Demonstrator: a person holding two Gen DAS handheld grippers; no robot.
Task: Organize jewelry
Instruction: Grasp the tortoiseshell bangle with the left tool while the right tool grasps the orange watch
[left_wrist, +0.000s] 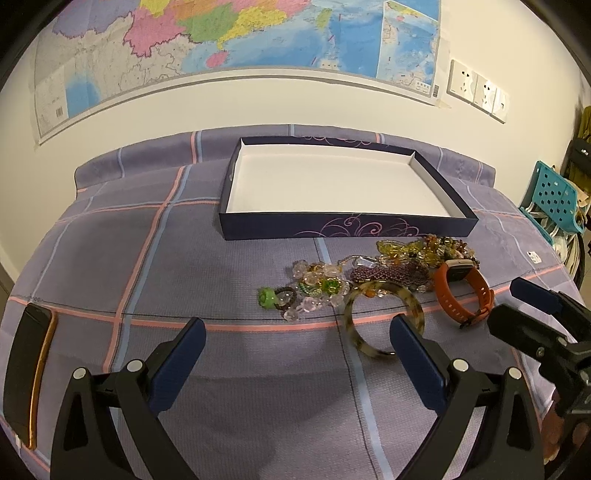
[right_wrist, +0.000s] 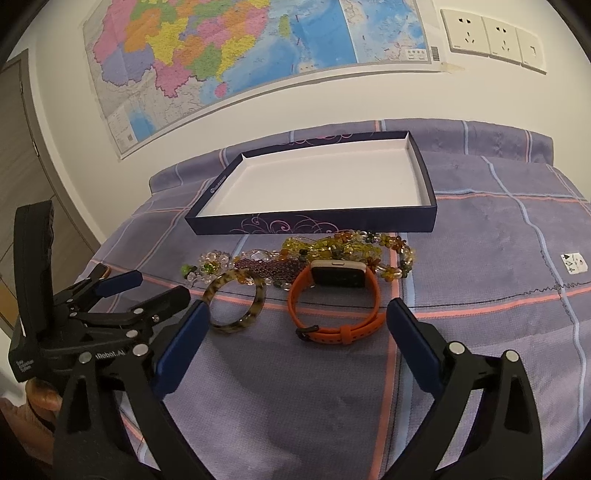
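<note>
The left gripper (left_wrist: 297, 332) hangs low over the bed with its blue-padded fingers spread wide and nothing between them, and the right gripper (right_wrist: 297, 319) is likewise spread wide and empty, its fingers flanking the space just in front of the orange watch. A purple checked bedspread (left_wrist: 184, 258) covers the whole surface, and a coloured map (right_wrist: 221, 55) hangs on the wall behind. Toward the wall sits the shallow dark-blue box (left_wrist: 343, 227) with a white inside, holding nothing. Along the left edge lies a dark phone (left_wrist: 27, 369) with a gold rim. Just in front of the box, the jewelry lies in a loose cluster: a tangle of yellow and amber bead strands (right_wrist: 343, 247) nearest the box, a purple beaded piece (right_wrist: 273, 267) beside it, and clear and green bead flowers (left_wrist: 317, 284) toward the left. The orange watch (right_wrist: 332, 295) stands on its looped strap at the right of the cluster. The tortoiseshell bangle (right_wrist: 236, 301) lies flat to its left, apart from it. A green ring (left_wrist: 267, 297) sits at the cluster's far left.
</note>
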